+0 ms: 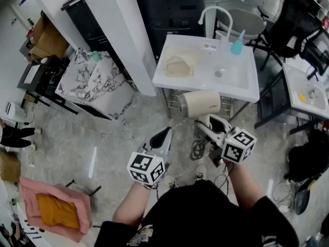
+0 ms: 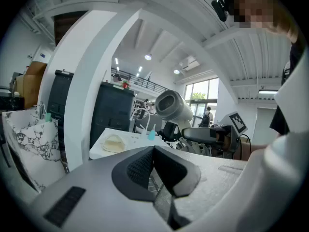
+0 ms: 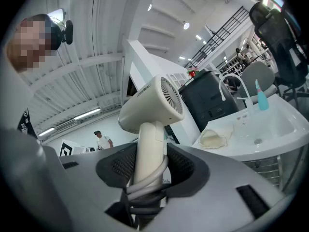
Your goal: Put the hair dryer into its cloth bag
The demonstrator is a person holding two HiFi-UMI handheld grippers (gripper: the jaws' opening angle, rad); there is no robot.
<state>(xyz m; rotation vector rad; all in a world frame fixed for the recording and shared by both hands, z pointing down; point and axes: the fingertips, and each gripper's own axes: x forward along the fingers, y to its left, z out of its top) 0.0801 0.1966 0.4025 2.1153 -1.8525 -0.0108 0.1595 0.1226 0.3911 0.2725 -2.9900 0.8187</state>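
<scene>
On the floor at far left: a pink cushion (image 1: 54,210) with an orange centre lies well apart from everything else.
Marbled box (image 1: 95,84): it stands beside the white pillar (image 1: 121,35), left of the washstand.
Left gripper (image 1: 164,134) (image 2: 153,151): held over the grey floor in front of the person. Its jaws are pressed together, the dark pads meeting with nothing between them.
Cloth bag (image 1: 178,66): cream and crumpled, it lies on the left part of the washstand (image 1: 241,86) top, beside the basin. Nothing touches it.
Hair dryer (image 1: 200,104) (image 3: 154,105): cream, held in the air just in front of the washstand's near edge, clear of the cloth bag.
Right gripper (image 1: 212,126) (image 3: 145,163): clamped on the hair dryer's handle, with loops of the grey cord (image 3: 145,185) caught between the pads too. The hair dryer's barrel stands above the jaws.
Teal bottle (image 1: 237,46): upright at the washstand's back edge, right of the tap (image 1: 215,7).
Black chair (image 1: 293,19): at far right, beyond the washstand.
</scene>
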